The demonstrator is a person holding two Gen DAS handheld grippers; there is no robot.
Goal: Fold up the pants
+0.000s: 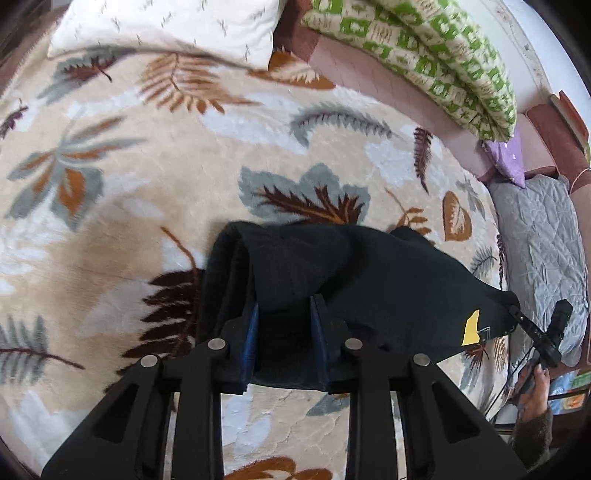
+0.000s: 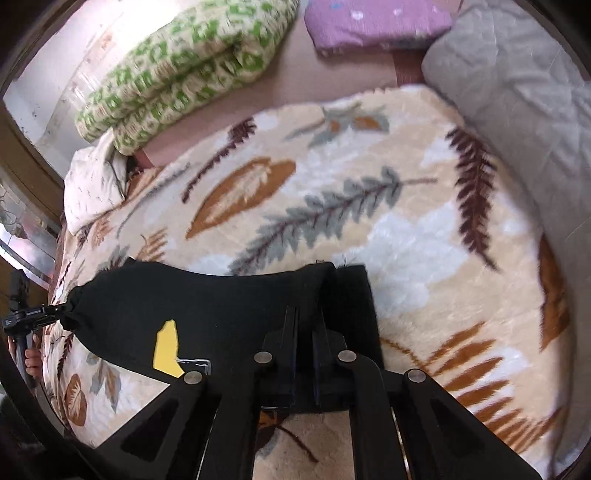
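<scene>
The black pants (image 1: pixel 369 280) hang folded between the two grippers above a cream blanket with a leaf pattern (image 1: pixel 147 166). A yellow patch (image 1: pixel 472 328) shows on the cloth. My left gripper (image 1: pixel 283 306) is shut on one end of the pants, with thick folded cloth between its blue pads. The right gripper (image 1: pixel 517 315) shows at the far right of this view, clamped on the other end. In the right wrist view my right gripper (image 2: pixel 304 314) is shut on the pants (image 2: pixel 207 299), and the left gripper (image 2: pixel 59 308) grips the far left end. The yellow patch (image 2: pixel 167 347) shows there too.
A white pillow (image 1: pixel 166 26) lies at the head of the bed. A folded green and white quilt (image 1: pixel 424 55), a purple cushion (image 2: pixel 376 22) and a grey quilted cover (image 2: pixel 517 103) lie along the far side. The blanket (image 2: pixel 369 206) spreads under the pants.
</scene>
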